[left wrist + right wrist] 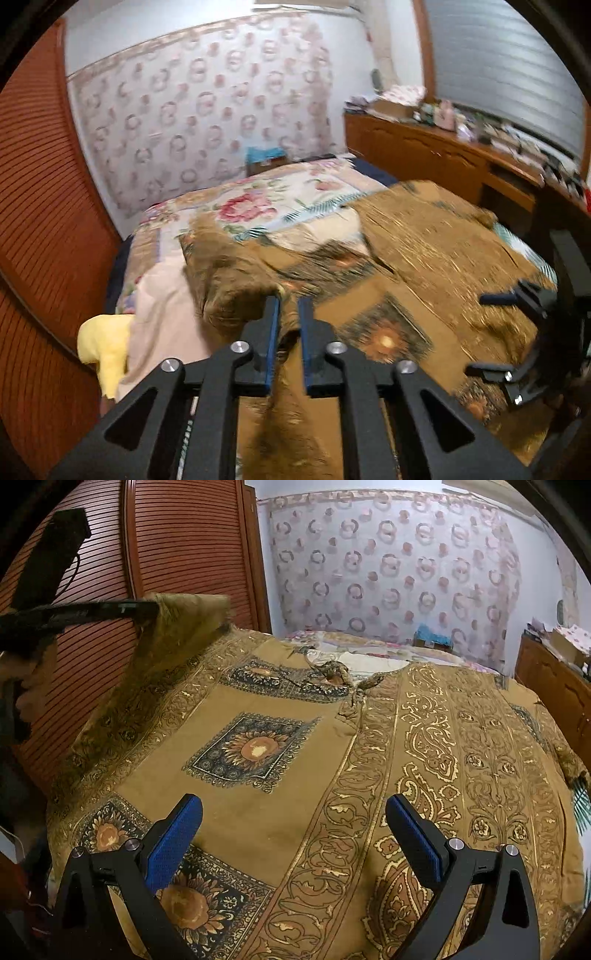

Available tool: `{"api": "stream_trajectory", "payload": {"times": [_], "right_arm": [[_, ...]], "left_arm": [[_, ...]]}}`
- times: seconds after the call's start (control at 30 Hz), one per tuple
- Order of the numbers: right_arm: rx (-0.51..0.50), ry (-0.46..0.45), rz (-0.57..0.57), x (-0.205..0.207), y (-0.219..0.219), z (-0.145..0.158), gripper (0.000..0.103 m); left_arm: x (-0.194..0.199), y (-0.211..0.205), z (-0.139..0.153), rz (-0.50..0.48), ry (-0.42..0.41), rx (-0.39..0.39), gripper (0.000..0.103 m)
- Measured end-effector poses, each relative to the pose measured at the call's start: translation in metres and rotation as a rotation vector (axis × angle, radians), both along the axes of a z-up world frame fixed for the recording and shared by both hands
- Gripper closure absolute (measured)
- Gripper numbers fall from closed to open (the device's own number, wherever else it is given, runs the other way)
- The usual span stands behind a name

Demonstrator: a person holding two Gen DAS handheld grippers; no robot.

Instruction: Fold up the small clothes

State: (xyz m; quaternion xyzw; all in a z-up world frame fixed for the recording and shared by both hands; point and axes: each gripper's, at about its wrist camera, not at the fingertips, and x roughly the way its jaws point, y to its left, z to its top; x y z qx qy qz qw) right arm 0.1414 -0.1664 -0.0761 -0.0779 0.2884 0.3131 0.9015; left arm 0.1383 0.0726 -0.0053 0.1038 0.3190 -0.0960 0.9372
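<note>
A brown garment with gold paisley bands and dark sunflower squares [280, 686] lies spread over the bed. My left gripper [288, 301] is shut on a bunched edge of it, and the cloth hangs down between the blue pads. In the right wrist view the left gripper [149, 610] holds that edge lifted above the bed at the left, so the cloth slopes down from it. My right gripper [293, 805] hovers open over the near part of the garment with nothing between its fingers. The left wrist view also shows the right gripper [480, 332], at the right edge.
A floral bedsheet [258, 199] shows beyond the garment. A yellow cloth [103, 347] and a pink cloth [159, 314] lie at the bed's left side. Louvred wooden doors [44, 221] stand at the left, a cluttered wooden dresser [443, 147] at the right.
</note>
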Motion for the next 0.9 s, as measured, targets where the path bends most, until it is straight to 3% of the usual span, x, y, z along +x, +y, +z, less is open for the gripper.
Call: {"api": "stream_trajectory", "payload": {"times": [0.13,0.2,0.4,0.57,0.77,0.9], "right_arm": [[0.007,0.004,0.0,0.002,-0.002,0.001,0.003],[0.009,0.004,0.0,0.002,-0.003,0.0,0.003],[0.012,0.004,0.0,0.002,-0.004,0.0,0.003],[0.012,0.004,0.0,0.002,-0.004,0.0,0.003],[0.013,0.003,0.0,0.002,-0.003,0.001,0.003],[0.01,0.018,0.018,0.004,-0.003,0.001,0.003]], "left_arm": [[-0.011,-0.002,-0.011,-0.016,0.016,0.001,0.074],[-0.014,0.006,-0.018,-0.003,0.028,-0.006,0.059],[-0.022,0.022,-0.055,0.058,0.092,-0.05,0.039],[-0.013,0.037,-0.091,0.111,0.166,-0.066,0.036],[-0.008,0.042,-0.111,0.138,0.192,-0.064,0.036],[-0.004,0.048,-0.116,0.136,0.22,-0.106,0.027]]}}
